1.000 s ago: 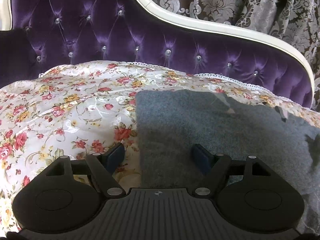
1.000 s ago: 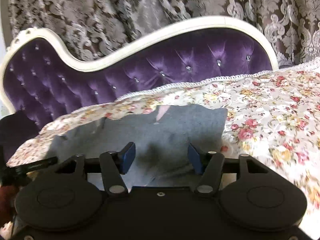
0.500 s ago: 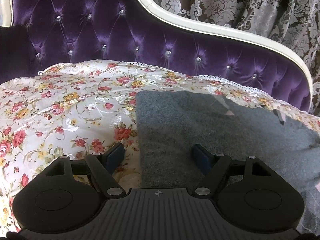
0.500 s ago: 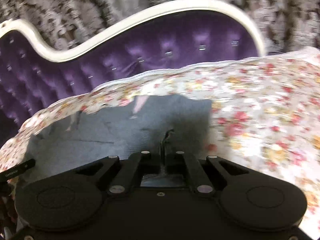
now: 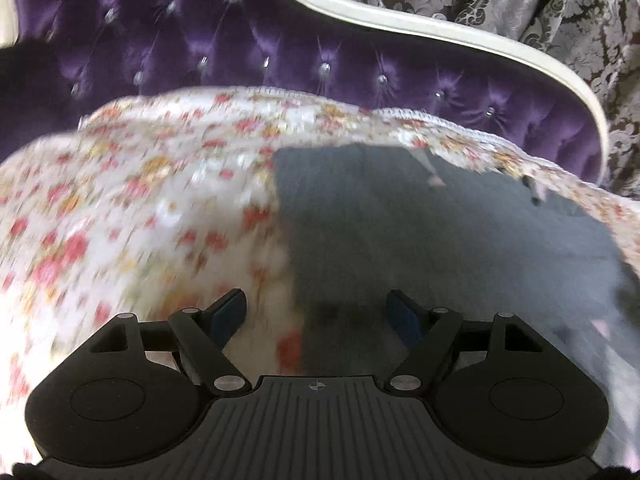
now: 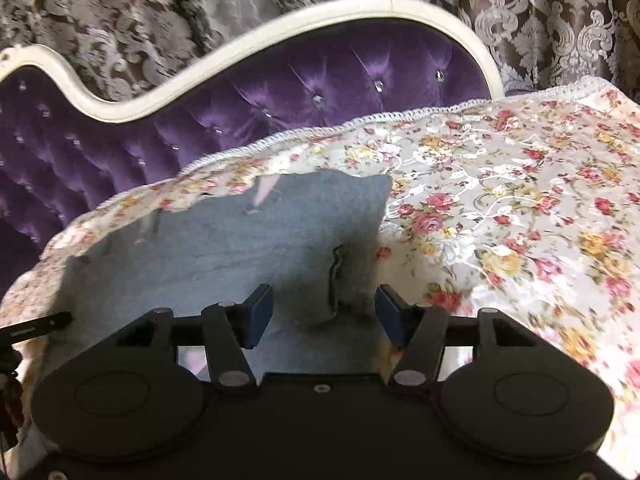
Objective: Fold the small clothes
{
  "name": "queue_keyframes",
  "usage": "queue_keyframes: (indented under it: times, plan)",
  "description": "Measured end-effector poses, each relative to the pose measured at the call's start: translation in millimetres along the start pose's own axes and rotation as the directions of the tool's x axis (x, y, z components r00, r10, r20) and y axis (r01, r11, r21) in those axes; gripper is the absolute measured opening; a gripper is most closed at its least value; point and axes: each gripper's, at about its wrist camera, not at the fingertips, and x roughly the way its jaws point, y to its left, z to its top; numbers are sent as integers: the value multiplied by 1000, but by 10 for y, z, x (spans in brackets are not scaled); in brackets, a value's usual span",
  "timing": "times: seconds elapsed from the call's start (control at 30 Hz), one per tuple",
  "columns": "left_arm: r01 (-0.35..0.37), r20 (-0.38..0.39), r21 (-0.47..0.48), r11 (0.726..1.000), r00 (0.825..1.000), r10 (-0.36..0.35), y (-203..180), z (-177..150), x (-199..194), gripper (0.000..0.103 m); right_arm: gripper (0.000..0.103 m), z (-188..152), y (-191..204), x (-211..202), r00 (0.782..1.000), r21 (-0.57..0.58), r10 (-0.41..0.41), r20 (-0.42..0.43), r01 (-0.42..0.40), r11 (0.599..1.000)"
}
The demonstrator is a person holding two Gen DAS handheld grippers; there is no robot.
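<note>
Both claws stood spread over the grey cloth (image 5: pixel 440 232) on the flowered bedspread (image 6: pixel 500 208): left gripper (image 5: pixel 316 314) at its edge, right gripper (image 6: pixel 324 312) straddling a raised pucker.

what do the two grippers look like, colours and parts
Both are matte black: two round discs, angled linkage bars with silver pivot screws, and blue pads on the fingers. The left gripper has a ribbed base with a small crosshair mark; the right gripper has a smooth base.
</note>
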Motion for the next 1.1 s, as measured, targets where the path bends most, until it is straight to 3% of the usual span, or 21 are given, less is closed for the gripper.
queue_keyframes:
  times: [0.33,0.57,1.1]
  plan:
    - [78,-42,21,997,996,-77,25,-867,-1043,76,71,-711,147,-882,987,50,161,-23,-160,986]
    - [151,-36,-23,988,988,-152,-87,-1310,-1522,75,72,-1216,206,-1367,984,80,180,-19,-178,981]
    - [208,-73,-48,977,975,-211,-241,-1654,-1530,75,76,-1749,223,-1646,975,168,220,-16,-214,962]
